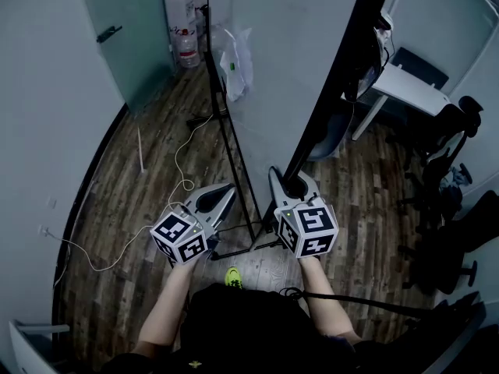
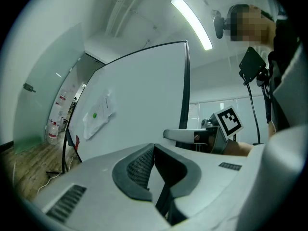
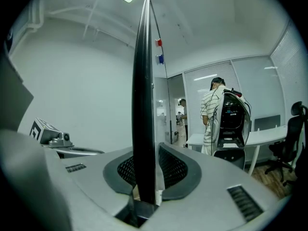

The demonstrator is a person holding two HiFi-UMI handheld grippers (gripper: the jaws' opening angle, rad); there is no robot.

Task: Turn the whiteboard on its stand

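Note:
The whiteboard (image 1: 312, 68) stands upright on its black stand, its white face towards my left side. My right gripper (image 1: 290, 179) is shut on the board's black frame edge (image 1: 335, 92) at about waist height. In the right gripper view the frame edge (image 3: 144, 81) rises straight up between the pads of my right gripper (image 3: 144, 165). My left gripper (image 1: 226, 189) hovers beside the stand's leg, clear of the board. In its own view the left gripper (image 2: 153, 148) has its jaws slightly apart with nothing between them, facing the whiteboard (image 2: 139, 95).
The stand's black legs (image 1: 234, 154) and white cables (image 1: 183, 162) cross the wooden floor. A plastic sleeve of papers (image 1: 238, 61) hangs on the board. Water bottles (image 1: 183, 37) stand far left; a desk (image 1: 409, 88) and office chairs (image 1: 452, 154) stand right. A person (image 3: 211, 114) stands beyond.

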